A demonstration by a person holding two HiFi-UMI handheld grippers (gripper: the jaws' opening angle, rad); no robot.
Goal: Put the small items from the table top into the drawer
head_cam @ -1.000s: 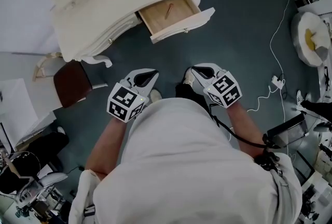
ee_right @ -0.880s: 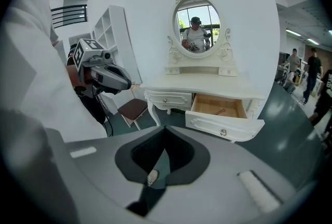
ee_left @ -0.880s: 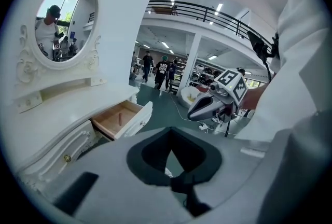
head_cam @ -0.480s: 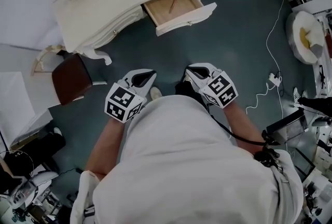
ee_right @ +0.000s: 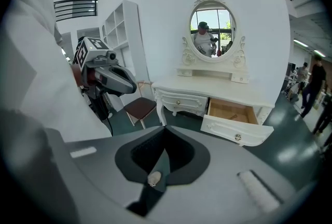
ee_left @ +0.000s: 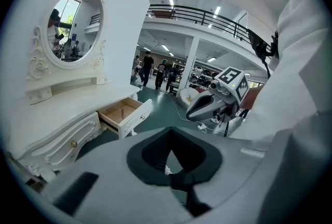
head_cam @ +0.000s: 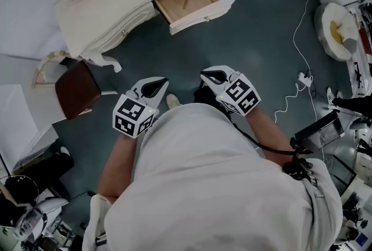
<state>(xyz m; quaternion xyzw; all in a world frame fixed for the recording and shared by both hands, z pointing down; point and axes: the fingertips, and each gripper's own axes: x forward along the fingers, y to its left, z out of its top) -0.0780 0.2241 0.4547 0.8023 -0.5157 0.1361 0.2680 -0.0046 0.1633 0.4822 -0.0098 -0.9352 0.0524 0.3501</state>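
The white dressing table [head_cam: 116, 6] stands at the top of the head view with its right drawer [head_cam: 187, 3] pulled open. A thin reddish-brown stick-like item [head_cam: 187, 0] lies inside on the wooden bottom. Both grippers are held close to the person's body, well short of the table. My left gripper [head_cam: 158, 85] and right gripper [head_cam: 210, 76] both have their jaws together with nothing between them. The left gripper view shows the open drawer [ee_left: 122, 114] and the right gripper [ee_left: 210, 103]. From the right gripper view I see the drawer [ee_right: 231, 111] and the left gripper [ee_right: 111, 78].
A dark brown stool [head_cam: 75, 90] stands left of the table. A white cable [head_cam: 296, 40] runs across the dark floor to a power strip [head_cam: 303, 78] at the right. An oval mirror [ee_right: 212, 28] sits on the table top. Equipment crowds the right and lower-left edges.
Both grippers have drifted slightly left and up in the head view, still held at the body. The drawer stays open with the item inside.
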